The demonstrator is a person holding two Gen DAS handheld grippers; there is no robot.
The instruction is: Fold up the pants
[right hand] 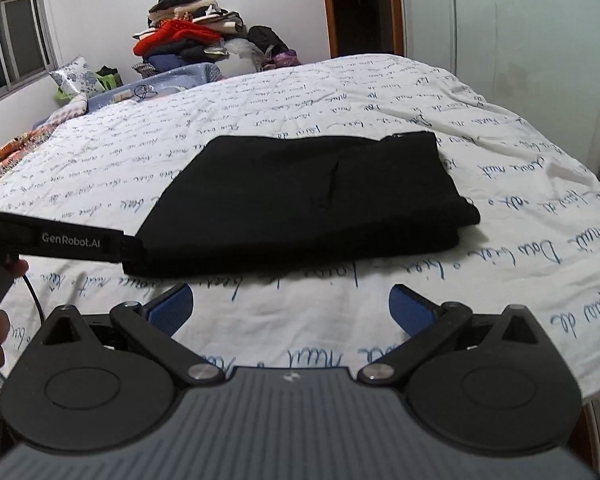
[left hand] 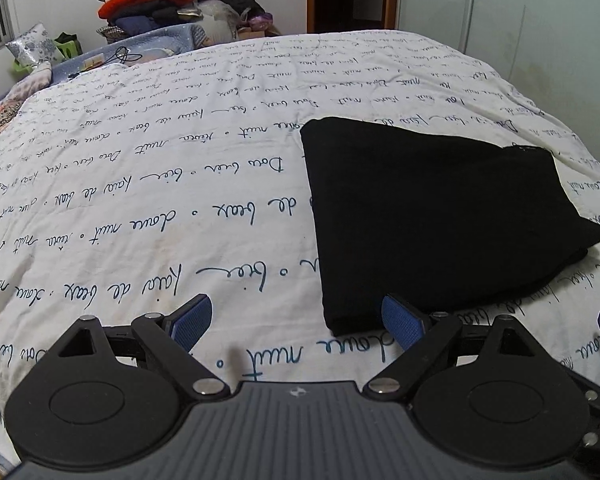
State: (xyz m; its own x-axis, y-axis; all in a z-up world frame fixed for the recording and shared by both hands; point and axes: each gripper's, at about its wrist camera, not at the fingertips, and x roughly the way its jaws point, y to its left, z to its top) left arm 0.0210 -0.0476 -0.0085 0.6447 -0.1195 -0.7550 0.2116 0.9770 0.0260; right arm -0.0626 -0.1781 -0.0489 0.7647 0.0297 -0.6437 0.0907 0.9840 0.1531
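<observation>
The black pants (left hand: 432, 220) lie folded into a flat rectangle on the bed, right of centre in the left wrist view and at centre in the right wrist view (right hand: 304, 200). My left gripper (left hand: 298, 324) is open and empty, just in front of the pants' near left corner. My right gripper (right hand: 292, 308) is open and empty, a short way in front of the pants' near edge. The left gripper's body also shows at the left edge of the right wrist view (right hand: 60, 240).
The bed's white cover with blue handwriting (left hand: 140, 184) spreads wide to the left of the pants. A pile of clothes (right hand: 192, 40) stands at the far wall. A patterned pillow (right hand: 76, 76) and a window (right hand: 12, 44) are at the left. A wardrobe (right hand: 520, 32) stands at the right.
</observation>
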